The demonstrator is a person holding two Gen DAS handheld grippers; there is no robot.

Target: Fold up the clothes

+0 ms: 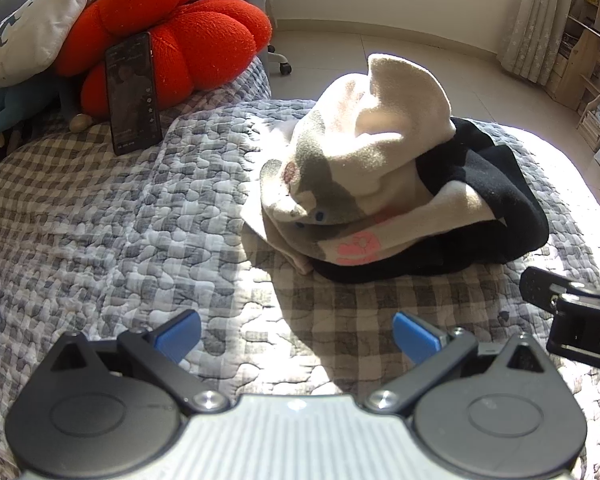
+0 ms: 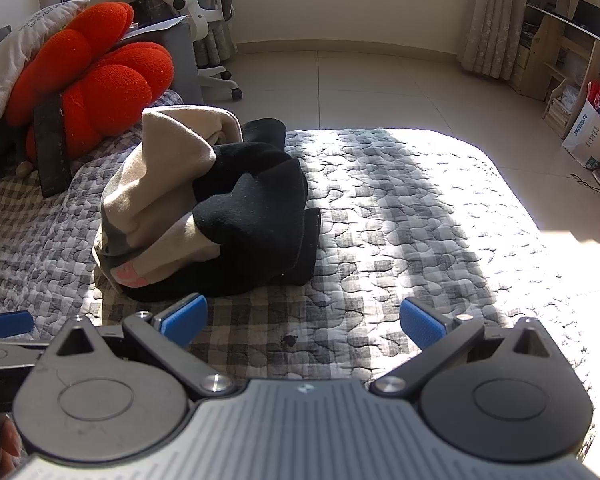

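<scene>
Both claws, left (image 1: pixel 296 338) and right (image 2: pixel 303 322), spread wide, holding nothing, short of bunched clothes (image 1: pixel 380 184) mid-bed (image 1: pixel 100 240). Risk: pinching both garments together, dragging the whole heap.

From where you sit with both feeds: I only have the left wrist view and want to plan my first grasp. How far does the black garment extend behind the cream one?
Observer: In the right wrist view the black garment bulges out on the pile's right side, reaching the sunlit quilt.
Operator: Is the right gripper holding anything?
Observer: No, the right gripper is open over bare quilt.
Operator: Anything on the quilt near it?
Observer: A small dark spot between its fingers; I cannot tell what it is.
</scene>
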